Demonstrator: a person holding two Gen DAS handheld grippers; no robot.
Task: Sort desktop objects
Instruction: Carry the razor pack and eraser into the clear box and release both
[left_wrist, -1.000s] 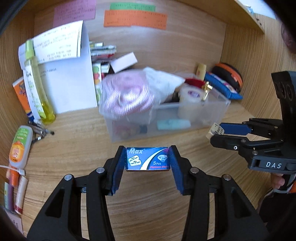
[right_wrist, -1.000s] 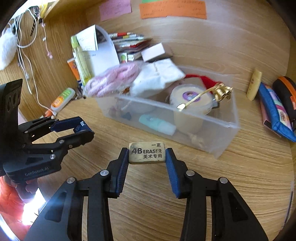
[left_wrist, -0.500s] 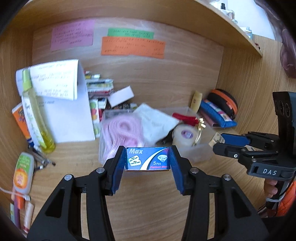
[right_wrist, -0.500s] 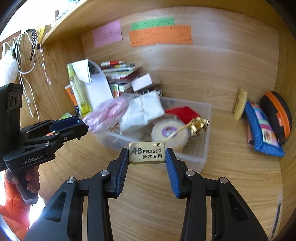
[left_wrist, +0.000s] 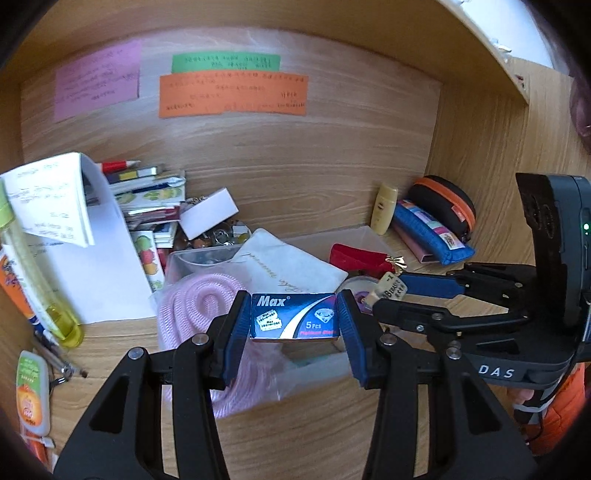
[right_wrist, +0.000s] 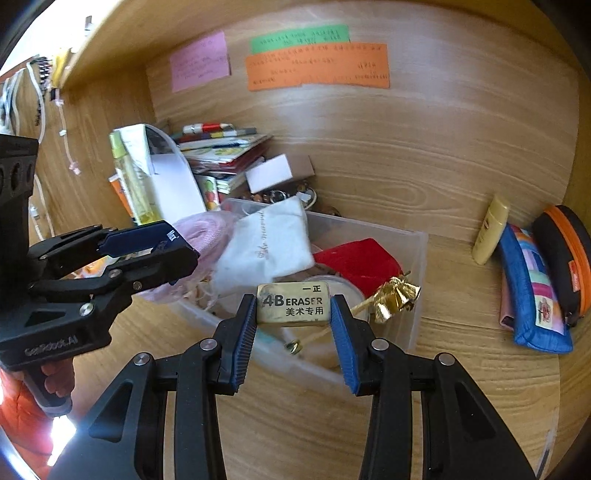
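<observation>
My left gripper (left_wrist: 294, 320) is shut on a dark blue "Max" razor blade box (left_wrist: 294, 315), held in the air over the near edge of a clear plastic bin (left_wrist: 369, 236). My right gripper (right_wrist: 293, 308) is shut on a yellowed 4B eraser (right_wrist: 293, 303), also above the bin (right_wrist: 419, 280). In the left wrist view the right gripper (left_wrist: 391, 295) comes in from the right with the eraser (left_wrist: 392, 290). Seen from the right wrist, the left gripper (right_wrist: 173, 247) stands at the left, level with the bin's left end. The bin holds a pink rope, a white pouch, a red pouch, a tape roll and a gold bell.
Behind the bin lean a stack of booklets (left_wrist: 147, 199), a white card (left_wrist: 208, 212) and curled paper (left_wrist: 55, 199). A yellow bottle (left_wrist: 40, 291) and tubes lie left. A small cream bottle (right_wrist: 491, 229), blue pouch (right_wrist: 532, 295) and black-orange case (right_wrist: 565, 254) sit right. Notes hang on the back wall.
Both grippers rose and drew back from the desk, each keeping its object. The bin now sits lower and nearer under the fingers, and more of the back wall shows.
</observation>
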